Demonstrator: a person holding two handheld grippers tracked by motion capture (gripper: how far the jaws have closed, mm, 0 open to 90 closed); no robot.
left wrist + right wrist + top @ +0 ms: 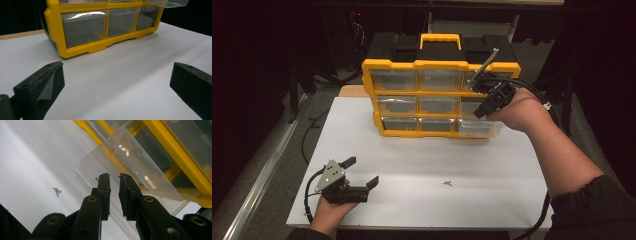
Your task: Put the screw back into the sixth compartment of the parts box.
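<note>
Nearest the person, the left gripper [362, 172] rests low over the front left part of the white table [422, 165], held in the left hand [329, 210]; its fingers [41, 86] stand wide apart with only bare table between them. A little farther in and to the right, a small metal screw [447, 183] lies alone on the table, well apart from both grippers; in the right gripper view it shows as a pale speck [57, 191] left of the fingers.

Farther back, the right gripper [114, 180] is at the bottom right corner of the yellow organizer [422, 65], carried by the right hand [519, 110]. Its fingers [103, 187] are drawn narrow, a thin gap between them, and poised over the clear drawer [125, 167]; no pad can be seen pressing on the plastic. That drawer [479, 127] is the bottom right one and is pulled partly out of its slot, jutting toward the person, while the other drawers sit flush.

At the back of the table the organizer stands upright, its yellow handle [440, 39] on top
</note>
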